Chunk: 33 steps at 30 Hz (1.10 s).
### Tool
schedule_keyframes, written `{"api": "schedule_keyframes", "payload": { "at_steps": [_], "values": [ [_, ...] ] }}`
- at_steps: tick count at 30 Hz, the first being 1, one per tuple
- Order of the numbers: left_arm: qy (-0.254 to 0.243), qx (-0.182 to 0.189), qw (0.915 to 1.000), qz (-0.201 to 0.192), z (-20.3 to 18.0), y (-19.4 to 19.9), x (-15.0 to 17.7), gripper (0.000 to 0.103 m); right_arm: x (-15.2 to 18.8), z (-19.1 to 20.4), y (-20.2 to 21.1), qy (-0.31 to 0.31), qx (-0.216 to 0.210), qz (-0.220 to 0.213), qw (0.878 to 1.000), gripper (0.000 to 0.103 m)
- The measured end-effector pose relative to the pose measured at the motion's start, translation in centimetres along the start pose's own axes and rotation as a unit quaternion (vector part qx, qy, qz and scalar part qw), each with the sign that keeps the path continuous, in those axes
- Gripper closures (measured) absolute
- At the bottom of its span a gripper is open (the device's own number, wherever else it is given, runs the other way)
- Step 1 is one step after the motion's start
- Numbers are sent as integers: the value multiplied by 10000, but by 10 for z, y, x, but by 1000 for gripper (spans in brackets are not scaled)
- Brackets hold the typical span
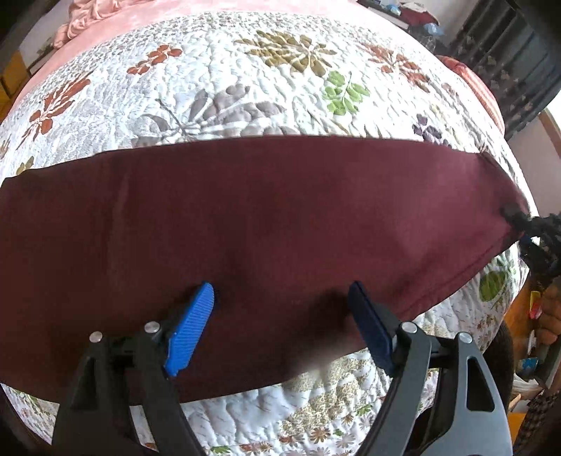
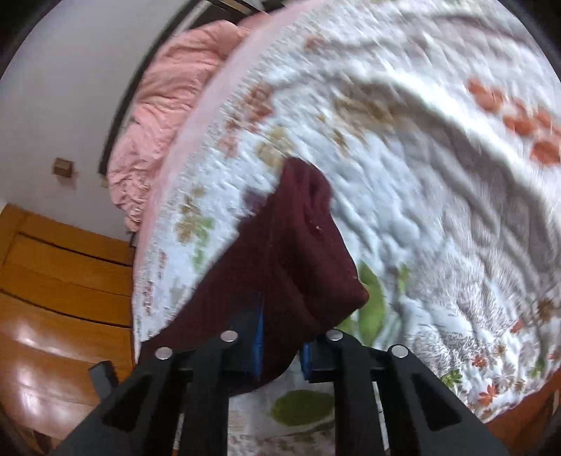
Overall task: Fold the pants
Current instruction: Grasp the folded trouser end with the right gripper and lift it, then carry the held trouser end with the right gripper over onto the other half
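Maroon pants (image 1: 245, 217) spread across quilt (image 1: 245, 87). Left gripper (image 1: 280, 298) above cloth, fingers apart, empty. Right gripper (image 2: 280, 347) clamped on pants end, bunched between fingers.

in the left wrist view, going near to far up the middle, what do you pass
Open left hand-held gripper with blue ribbed pads → flat maroon fabric pants → white floral quilted bedspread → pink blanket at the far edge.

Maroon pants (image 1: 245, 217), white leaf-patterned quilt (image 1: 228, 70), blue fingers (image 1: 191, 328), pink blanket (image 2: 157, 115)
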<state>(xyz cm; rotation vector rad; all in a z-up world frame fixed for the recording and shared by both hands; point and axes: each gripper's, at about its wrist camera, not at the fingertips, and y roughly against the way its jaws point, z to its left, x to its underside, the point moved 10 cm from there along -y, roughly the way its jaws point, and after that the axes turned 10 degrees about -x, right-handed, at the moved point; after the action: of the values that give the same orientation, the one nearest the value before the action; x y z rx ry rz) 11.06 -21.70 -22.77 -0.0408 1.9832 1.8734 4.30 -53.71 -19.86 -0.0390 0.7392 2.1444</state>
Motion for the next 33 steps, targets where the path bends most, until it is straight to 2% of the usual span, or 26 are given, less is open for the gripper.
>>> {"api": "schedule_keyframes", "payload": {
  "at_steps": [3, 5, 6, 8, 10, 12, 14, 17, 18, 21, 26, 29, 33],
  "values": [
    [254, 82, 9993, -271, 9, 20, -11, 29, -16, 34, 29, 258, -366, -333, 9984, 89],
    [288, 6, 9983, -512, 16, 32, -17, 28, -23, 44, 46, 433, -267, -515, 9974, 89],
    [296, -89, 9978, -582, 20, 33, -19, 27, -25, 39, 50, 449, -70, -564, 9974, 89],
    [337, -152, 9985, -407, 26, 21, -14, 26, -26, 13, 48, 348, 362, -491, 9975, 89],
    [280, -203, 9994, 33, 28, -7, 0, 26, -19, -28, 31, -45, 771, -218, 9968, 89],
    [-84, -374, 9990, -225, 23, -12, 3, 24, -6, -63, 15, -300, 1110, 41, 9934, 89],
    [-94, -376, 9989, -275, 22, -5, 4, 25, -5, -63, 16, -357, 889, -83, 9954, 89],
    [305, -239, 9988, -295, 30, 2, 1, 25, -9, -55, 19, -325, 771, -160, 9964, 89],
    [226, -282, 9993, -118, 32, -9, 4, 24, -8, -58, 15, -319, 873, -111, 9956, 88],
    [-43, -338, 9993, -179, 27, -9, 2, 23, -7, -66, 11, -495, 940, -23, 9943, 88],
    [664, 56, 9976, -166, 48, 13, 0, 24, -13, -39, 25, -237, 855, -164, 9959, 88],
    [775, -49, 9963, -375, 75, 31, 4, 23, -18, -2, 31, 206, 785, -322, 9962, 88],
    [1090, -188, 9932, -358, 115, 39, 12, 22, -19, 60, 30, 1022, 868, -402, 9901, 88]
  ]
}}
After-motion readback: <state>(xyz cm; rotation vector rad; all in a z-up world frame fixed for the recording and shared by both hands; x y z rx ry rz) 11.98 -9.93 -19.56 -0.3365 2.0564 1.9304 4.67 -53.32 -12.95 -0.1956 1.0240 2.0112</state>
